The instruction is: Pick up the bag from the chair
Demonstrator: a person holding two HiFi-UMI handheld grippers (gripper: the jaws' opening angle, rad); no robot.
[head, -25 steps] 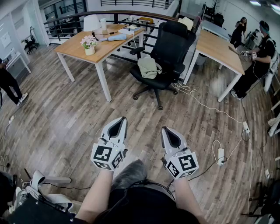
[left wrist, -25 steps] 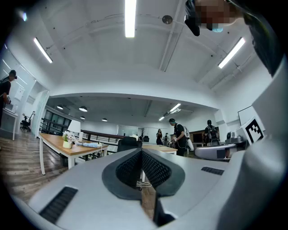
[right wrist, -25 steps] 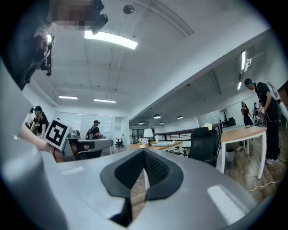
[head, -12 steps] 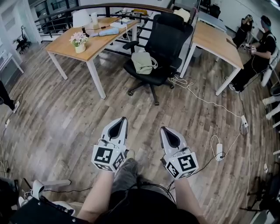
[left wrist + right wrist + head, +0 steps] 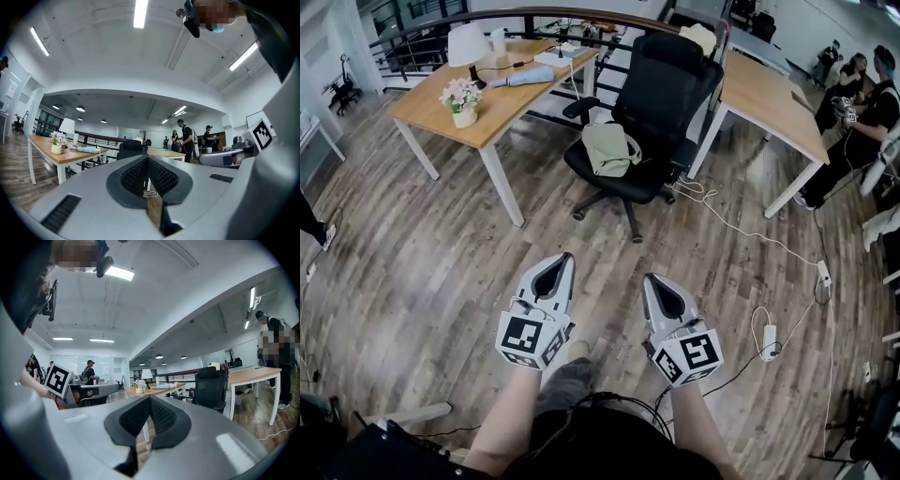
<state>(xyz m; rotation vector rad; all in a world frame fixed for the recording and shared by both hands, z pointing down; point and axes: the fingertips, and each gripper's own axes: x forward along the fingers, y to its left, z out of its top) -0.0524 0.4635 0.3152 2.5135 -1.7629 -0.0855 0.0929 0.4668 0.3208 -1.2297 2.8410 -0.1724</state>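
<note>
A pale green bag (image 5: 608, 148) lies on the seat of a black office chair (image 5: 670, 89) at the top middle of the head view. My left gripper (image 5: 561, 260) and right gripper (image 5: 652, 280) are held side by side low in that view, well short of the chair, both shut with nothing between the jaws. In the left gripper view the left gripper (image 5: 147, 159) points level toward the chair (image 5: 131, 149). The right gripper (image 5: 150, 399) shows the chair (image 5: 211, 386) to its right; the bag is hidden there.
A wooden desk (image 5: 427, 101) with a flower pot (image 5: 461, 98), a lamp (image 5: 467, 44) and papers stands left of the chair; another desk (image 5: 769, 94) stands to its right. White cables and a power strip (image 5: 771, 330) lie on the wood floor at right. People (image 5: 862, 103) stand at far right.
The chair, bag and desks sit slightly lower and larger in the head view, as I have walked toward them. Both grippers keep their pose, shut, in front of me.
</note>
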